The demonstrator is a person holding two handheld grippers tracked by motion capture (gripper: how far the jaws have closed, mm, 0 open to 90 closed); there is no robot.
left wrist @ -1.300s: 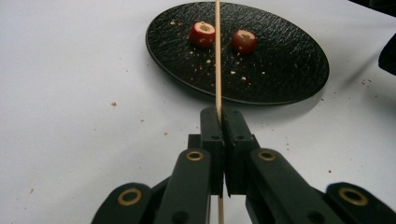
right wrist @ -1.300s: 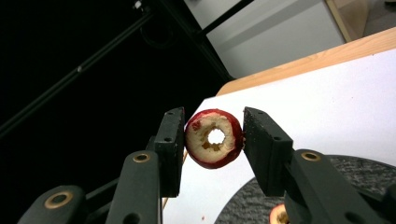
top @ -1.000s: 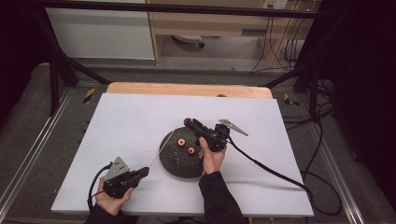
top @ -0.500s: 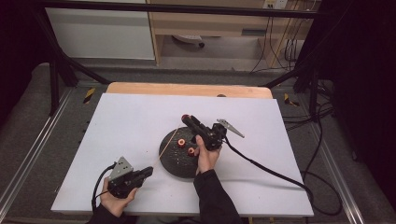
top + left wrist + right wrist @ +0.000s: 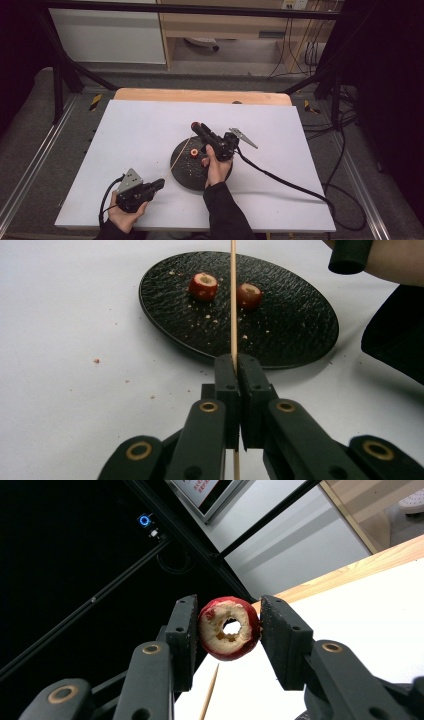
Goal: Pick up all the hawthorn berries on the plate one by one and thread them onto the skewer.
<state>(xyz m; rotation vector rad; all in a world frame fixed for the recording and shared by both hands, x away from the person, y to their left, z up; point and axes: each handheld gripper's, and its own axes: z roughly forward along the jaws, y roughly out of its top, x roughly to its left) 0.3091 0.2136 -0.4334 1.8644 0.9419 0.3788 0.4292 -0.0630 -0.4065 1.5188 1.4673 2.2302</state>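
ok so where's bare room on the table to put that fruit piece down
The white table is bare left of the black plate, along the far wooden edge, and right of the cable. It is crowded around the plate, with two fruit pieces, the skewer and both hand-held grippers.

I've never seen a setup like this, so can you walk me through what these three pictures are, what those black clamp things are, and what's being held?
A person sits at a white table holding a hand-operated two-jaw gripper in each hand. One picture looks down from above; the other two come from cameras riding on each gripper, looking along its black jaws. The left gripper is shut on a thin wooden skewer that points over a black plate. Two red fruit pieces lie on that plate amid crumbs. The right gripper, raised above the plate, is shut on a cored red fruit slice with a hole through its middle. It looks like fruit is being threaded onto the skewer.
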